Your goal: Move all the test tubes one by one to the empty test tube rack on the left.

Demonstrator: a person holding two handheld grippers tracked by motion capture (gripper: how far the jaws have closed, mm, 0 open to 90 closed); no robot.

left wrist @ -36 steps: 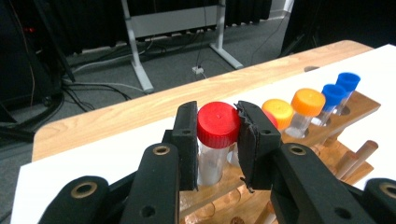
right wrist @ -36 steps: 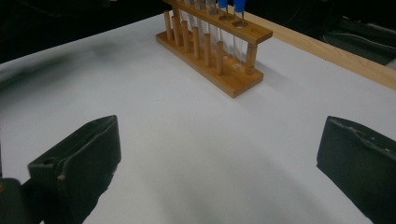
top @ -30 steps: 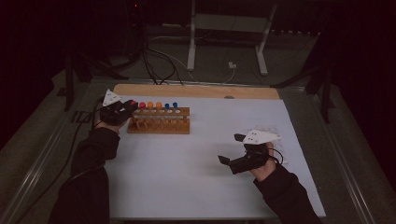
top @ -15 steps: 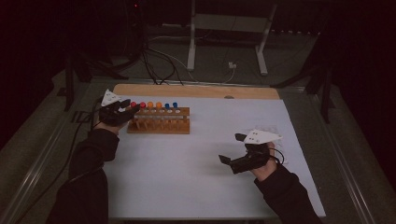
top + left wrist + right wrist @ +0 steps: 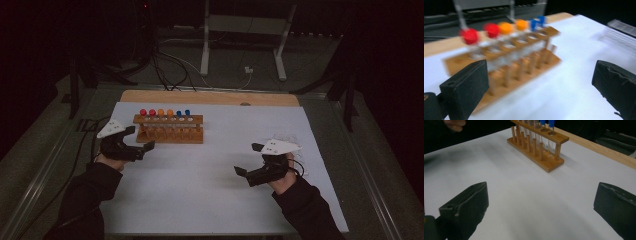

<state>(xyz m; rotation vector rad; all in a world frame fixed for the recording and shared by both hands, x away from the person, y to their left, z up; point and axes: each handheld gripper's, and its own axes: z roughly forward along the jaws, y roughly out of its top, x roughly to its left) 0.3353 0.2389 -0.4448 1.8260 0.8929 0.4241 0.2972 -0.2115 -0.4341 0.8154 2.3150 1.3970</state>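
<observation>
Near the far left of the white sheet (image 5: pixel 200 190) stands the wooden rack (image 5: pixel 170 135) of capped tubes (image 5: pixel 470 37) — thin glass, light, slippery, breakable; best pinched just under a cap. Beside its left end, the left gripper (image 5: pixel 141 139) has just been opening, nothing between the jaws; right gripper (image 5: pixel 249 160) — well apart — gapes empty.

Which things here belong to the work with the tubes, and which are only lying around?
Belong to the work:
- wooden rack
- six capped tubes, red, orange, blue
- left gripper, jaws just opened, nothing between them
- right gripper, open

Only lying around:
- cables
- metal stand
- printed sheet
</observation>
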